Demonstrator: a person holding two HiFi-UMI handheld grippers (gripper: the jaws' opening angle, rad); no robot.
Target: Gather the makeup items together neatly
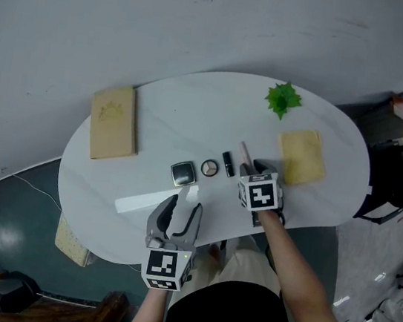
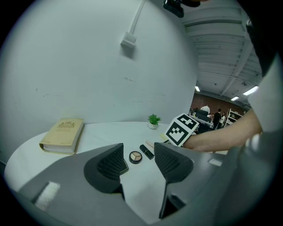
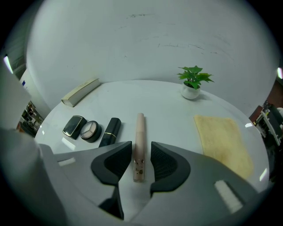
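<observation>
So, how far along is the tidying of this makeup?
Nearly done, I'd say. The square compact, round eyeshadow and black lipstick lie in a row. The right claw straddles the pale tube beside them, open, not pinching it. The left claw hangs open and empty. Left: probably just lifting away.

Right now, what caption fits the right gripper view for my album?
Right gripper open around a pink tube lying beside a lipstick, round compact and dark case on a white table.
</observation>
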